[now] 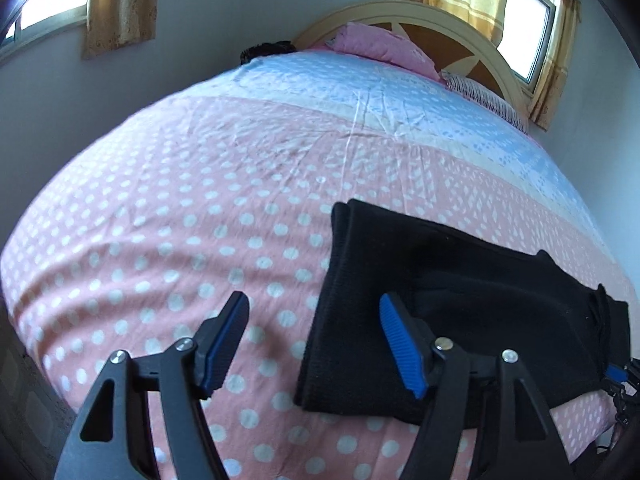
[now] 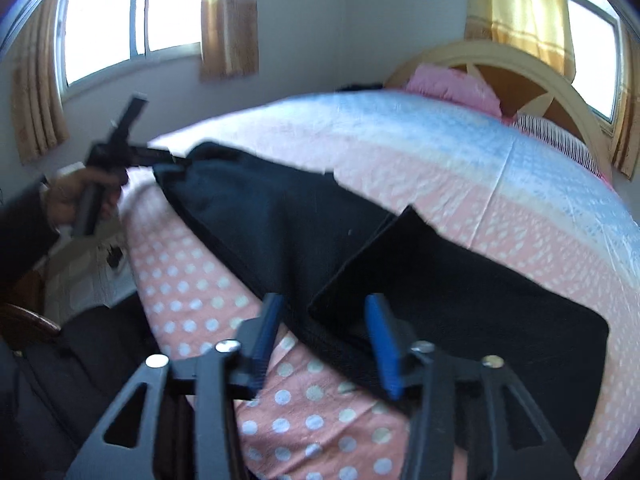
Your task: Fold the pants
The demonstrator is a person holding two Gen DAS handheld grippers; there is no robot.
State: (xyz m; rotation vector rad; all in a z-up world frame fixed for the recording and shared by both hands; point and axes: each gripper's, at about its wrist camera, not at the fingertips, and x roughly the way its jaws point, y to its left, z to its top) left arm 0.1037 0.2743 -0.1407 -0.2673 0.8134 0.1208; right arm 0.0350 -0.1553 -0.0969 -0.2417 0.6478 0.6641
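While the black pants (image 1: 460, 312) lie across the pink polka-dot bedsheet (image 1: 168, 240), we hold our left gripper (image 1: 314, 312) above the bed with its jaws spread wide and nothing between them. In the left wrist view the pants spread from 3 o'clock towards 5 o'clock, their folded edge running just under the right-hand blue pad (image 1: 400, 344), while the other pad hangs over bare sheet. A sliver of our right gripper (image 1: 618, 376) shows at 4 o'clock, at the far end of the cloth.

In the right wrist view our right gripper (image 2: 324, 320) hovers over the pants (image 2: 280, 216), jaws apart and empty, with a folded flap of cloth lying just past its right-hand pad. The garment stretches from 4 o'clock up to 10 o'clock, where our left hand (image 2: 76, 196) holds the left gripper (image 2: 120, 148) at the cloth's end. A pink pillow (image 2: 452, 84) rests against the headboard (image 2: 520, 64) at 1 o'clock.
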